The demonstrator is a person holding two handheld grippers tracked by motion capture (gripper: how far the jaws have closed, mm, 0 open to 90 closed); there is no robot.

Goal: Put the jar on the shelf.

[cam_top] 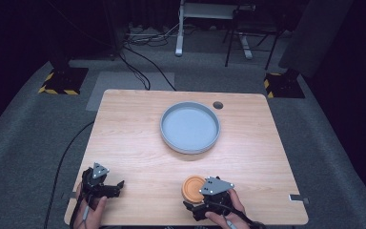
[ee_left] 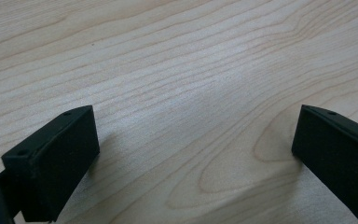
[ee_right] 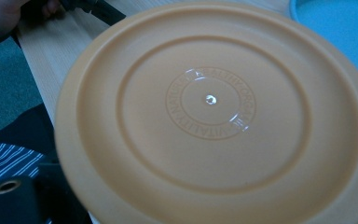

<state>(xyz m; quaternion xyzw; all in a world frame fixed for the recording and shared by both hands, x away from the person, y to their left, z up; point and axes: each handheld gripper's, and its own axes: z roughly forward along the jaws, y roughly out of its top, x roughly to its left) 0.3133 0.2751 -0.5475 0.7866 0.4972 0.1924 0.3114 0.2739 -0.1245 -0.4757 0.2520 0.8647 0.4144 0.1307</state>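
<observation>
An orange plate (cam_top: 192, 187) lies near the table's front edge, right of centre. My right gripper (cam_top: 196, 199) is at the plate's near right side, apparently shut on its rim. In the right gripper view the orange plate (ee_right: 209, 116) is very close, its embossed ring faces the camera, and it hides the jaws. A round blue-grey tray (cam_top: 190, 127) sits empty at the table's middle, its edge (ee_right: 340, 28) at the top right here. My left gripper (cam_top: 118, 187) rests at the front left corner; it (ee_left: 196, 158) is open wide over bare wood.
The wooden table (cam_top: 138, 143) has a small dark hole (cam_top: 218, 105) behind the tray. A cable (cam_top: 64, 157) runs off the left edge to the floor. Stands and a desk frame (cam_top: 181, 28) are on the carpet beyond. The other hand (ee_right: 0, 14) is at the top left.
</observation>
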